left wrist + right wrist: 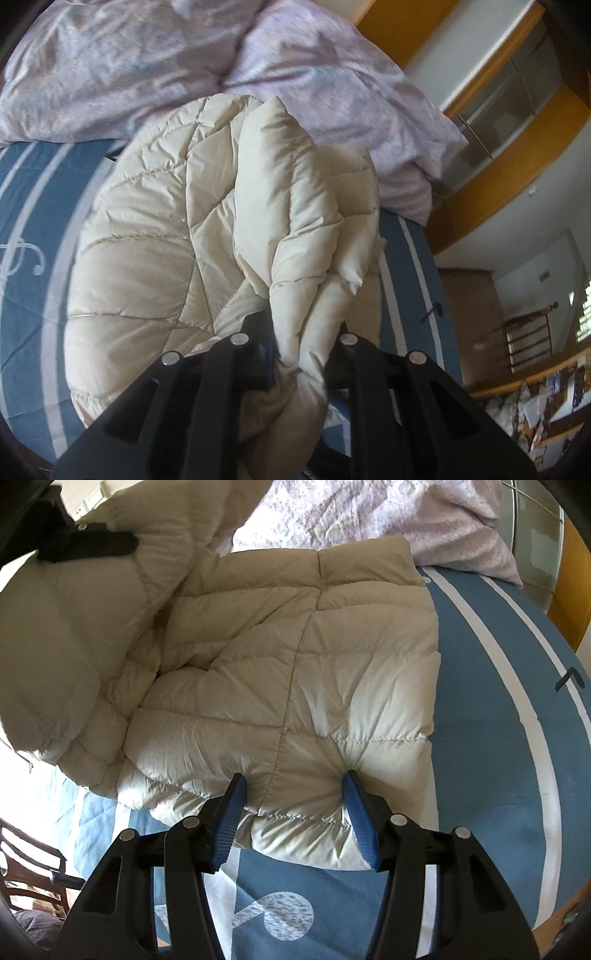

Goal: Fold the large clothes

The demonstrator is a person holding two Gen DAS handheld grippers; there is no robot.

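Cream quilted fabric fills the space between my left gripper [301, 343] fingers: they are clamped on a bunched fold of the puffer jacket [207, 236], which rises from the jaws and drapes back toward the bed. My right gripper [291, 805] stands apart, its blue pads [231, 808] spread wide and pressing on the jacket's near edge, with a padded panel bulging between them; nothing is pinched there. In the right view the jacket [280, 672] lies mostly flat on the blue sheet [491, 709], its lifted part hanging at upper left where my left gripper [86, 546] holds it. White stripes and a pale printed motif run across the sheet near my right fingers. Beyond the jacket a crumpled lilac duvet [140, 62] is heaped against its far edge. Farther off, at the right of the left view, stands a yellow wooden cabinet [491, 177] with glass doors; what is inside I cannot tell.
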